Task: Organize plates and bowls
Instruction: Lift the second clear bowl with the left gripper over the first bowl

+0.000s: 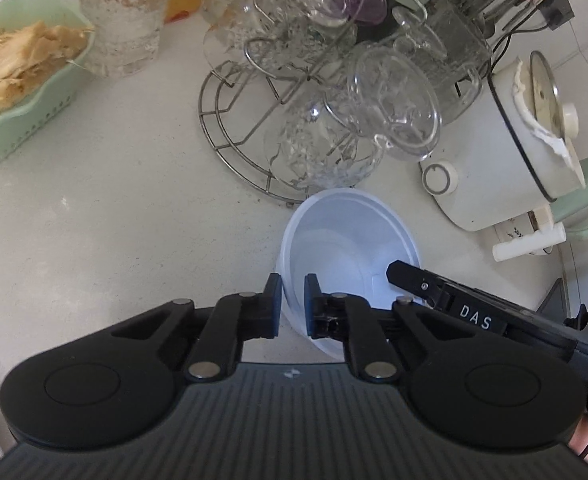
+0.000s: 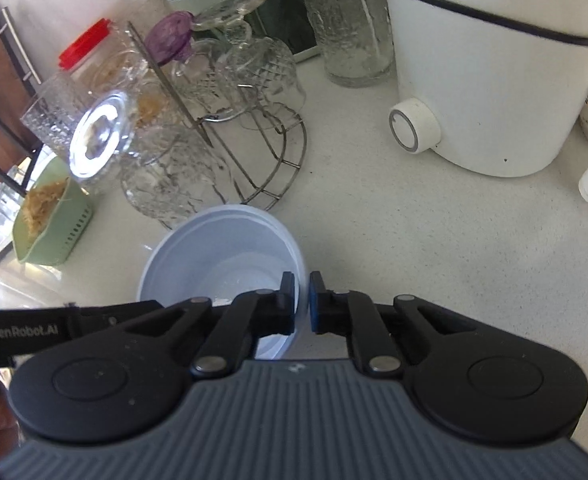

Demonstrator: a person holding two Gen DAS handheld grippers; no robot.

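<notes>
1. The right gripper (image 2: 301,300) pointed down at a pale speckled countertop (image 2: 393,240), its blue-padded jaws clamped on the near right rim of a white plastic bowl (image 2: 222,248).
2. The left gripper's black finger (image 2: 66,326), printed "GenRobot.AI", reached in from the left edge to the bowl's near left rim.
3. Just behind the bowl stood a wire drying rack (image 2: 278,164) hung with upturned cut-glass mugs (image 2: 262,76).
4. A white electric cooker (image 2: 493,92) with a round dial (image 2: 407,126) stood at the right.
5. A green basket (image 2: 60,220) of pale shreds sat at the left.
6. A red-lidded jar (image 2: 86,46) stood behind the rack.
</notes>
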